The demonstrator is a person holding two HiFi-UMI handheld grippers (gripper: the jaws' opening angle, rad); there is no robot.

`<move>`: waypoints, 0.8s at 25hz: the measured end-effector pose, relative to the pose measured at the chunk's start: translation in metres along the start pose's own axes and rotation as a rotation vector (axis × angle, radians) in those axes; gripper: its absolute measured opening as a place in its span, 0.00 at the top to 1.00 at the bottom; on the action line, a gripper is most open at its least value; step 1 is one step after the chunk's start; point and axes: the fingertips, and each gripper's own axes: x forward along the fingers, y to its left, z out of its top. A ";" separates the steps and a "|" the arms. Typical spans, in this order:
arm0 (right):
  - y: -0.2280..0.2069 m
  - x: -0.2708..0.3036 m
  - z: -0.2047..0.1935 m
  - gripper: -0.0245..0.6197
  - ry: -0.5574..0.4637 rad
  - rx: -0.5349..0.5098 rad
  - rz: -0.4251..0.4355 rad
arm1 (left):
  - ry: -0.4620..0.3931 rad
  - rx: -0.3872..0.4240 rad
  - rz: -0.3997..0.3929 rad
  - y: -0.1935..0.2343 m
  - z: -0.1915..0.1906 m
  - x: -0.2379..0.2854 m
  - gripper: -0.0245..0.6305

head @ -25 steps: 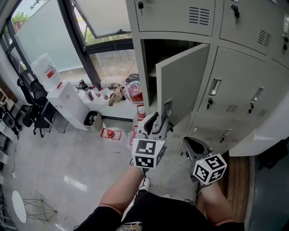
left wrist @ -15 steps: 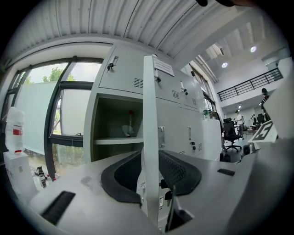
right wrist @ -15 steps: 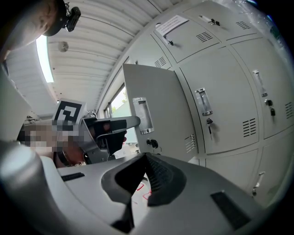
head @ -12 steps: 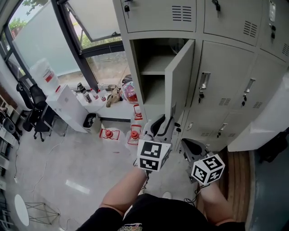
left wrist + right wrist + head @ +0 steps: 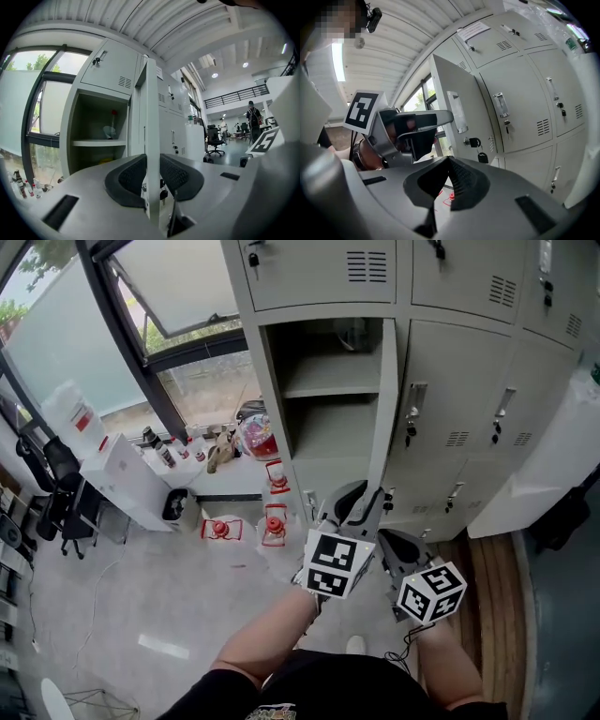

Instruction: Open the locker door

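Door (image 5: pixel 480 110) wider; left tongs (image 5: pixel 152 176) tightening on edge; right tongs (image 5: pixel 447 183) together; handle (image 5: pixel 456 112) only right gripper view.

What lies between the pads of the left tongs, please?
The edge of the open locker door, seen in the left gripper view; the left tongs have just been closing on it.

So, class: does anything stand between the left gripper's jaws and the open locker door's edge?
Nothing visible does. The jaws of the left gripper, which have just been closing, sit either side of the free edge of the locker door, pads against both faces.
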 end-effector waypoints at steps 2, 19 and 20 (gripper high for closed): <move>0.003 0.000 -0.001 0.88 -0.007 0.008 -0.031 | 0.001 0.003 -0.041 -0.004 0.000 0.001 0.82; 0.048 0.008 -0.009 0.88 -0.015 -0.005 -0.193 | 0.021 -0.024 -0.270 -0.004 -0.027 -0.061 0.82; 0.052 0.012 -0.008 0.88 -0.016 -0.009 -0.194 | 0.026 -0.024 -0.270 0.003 -0.029 -0.067 0.84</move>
